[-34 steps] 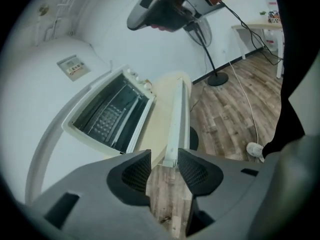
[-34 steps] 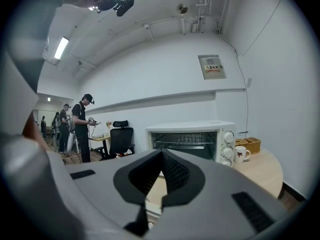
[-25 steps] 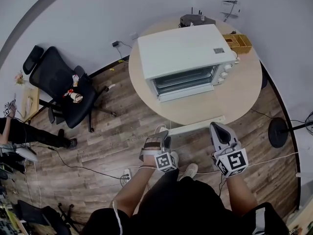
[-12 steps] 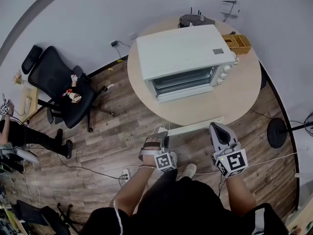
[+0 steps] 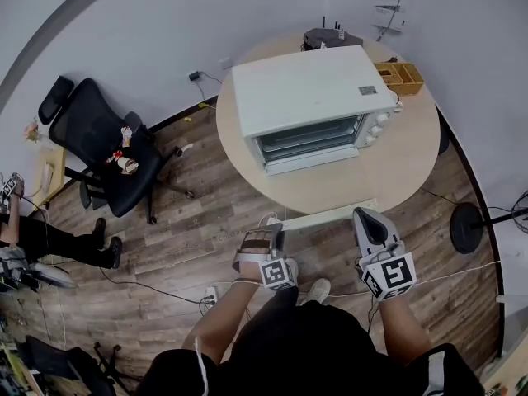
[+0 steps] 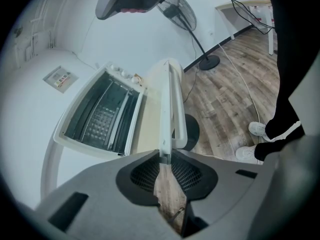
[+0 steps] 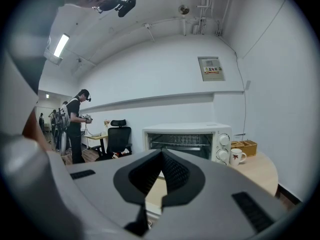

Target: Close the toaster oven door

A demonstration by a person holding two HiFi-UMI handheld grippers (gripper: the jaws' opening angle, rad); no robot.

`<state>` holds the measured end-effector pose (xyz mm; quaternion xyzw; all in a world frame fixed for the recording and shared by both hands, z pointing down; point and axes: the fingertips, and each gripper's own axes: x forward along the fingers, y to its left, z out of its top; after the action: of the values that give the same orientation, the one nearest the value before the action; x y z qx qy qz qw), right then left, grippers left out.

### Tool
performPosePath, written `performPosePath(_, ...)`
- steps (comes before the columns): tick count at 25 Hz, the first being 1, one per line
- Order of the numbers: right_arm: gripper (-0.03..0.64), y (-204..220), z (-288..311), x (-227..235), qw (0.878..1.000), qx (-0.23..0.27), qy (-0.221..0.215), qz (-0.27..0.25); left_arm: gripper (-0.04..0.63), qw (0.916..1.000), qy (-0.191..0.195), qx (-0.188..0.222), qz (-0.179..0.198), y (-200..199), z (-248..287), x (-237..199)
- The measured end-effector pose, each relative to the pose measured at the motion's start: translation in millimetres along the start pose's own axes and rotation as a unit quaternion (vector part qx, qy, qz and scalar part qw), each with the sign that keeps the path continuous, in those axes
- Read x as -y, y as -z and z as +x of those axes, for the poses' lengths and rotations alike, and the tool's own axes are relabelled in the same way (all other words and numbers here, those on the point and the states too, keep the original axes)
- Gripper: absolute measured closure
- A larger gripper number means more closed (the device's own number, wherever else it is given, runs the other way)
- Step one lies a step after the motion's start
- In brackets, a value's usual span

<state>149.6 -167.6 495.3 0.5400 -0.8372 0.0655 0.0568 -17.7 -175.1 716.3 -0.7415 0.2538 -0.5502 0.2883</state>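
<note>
The left gripper [image 6: 165,156] has just been closing its jaws and now pinches one end of the door [image 6: 165,109], which lies dropped open in front of the toaster oven [image 5: 305,85], while the right gripper [image 7: 161,154] waits closed and empty, and such an off-centre hold could slip off as the door swings up.

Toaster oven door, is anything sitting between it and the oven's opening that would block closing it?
Nothing visible stands between the open white door and the white toaster oven's front opening; the white mug stands beside the oven.
</note>
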Motion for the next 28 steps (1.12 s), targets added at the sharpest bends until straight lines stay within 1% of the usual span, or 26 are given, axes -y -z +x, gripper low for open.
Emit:
performPosePath(3, 0.617, 2, -1, -1, 1.000, 0.001, 0.002, 0.004, 0.528, 1.0000, -0.005, 0.001, 0.000, -1, -4, -4)
performPosePath(7, 0.617, 2, 1, -2, 1.000, 0.005, 0.001, 0.005, 0.540, 0.9996, -0.024, 0.004, 0.012, -5, -12, -15)
performPosePath(16, 0.617, -4, 6, -6, 1.000, 0.014, -0.001, 0.004, 0.557, 0.9992, -0.038, 0.007, 0.012, -10, -28, -44)
performPosePath(20, 0.617, -8, 5, -7, 1.000, 0.017, -0.001, 0.001, 0.560, 0.9988, -0.049, 0.009, 0.006, -11, -35, -58)
performPosePath(28, 0.617, -11, 6, 3, 1.000, 0.019, 0.008, -0.001, 0.563, 0.9965, -0.078, 0.017, -0.021, -16, -43, -97)
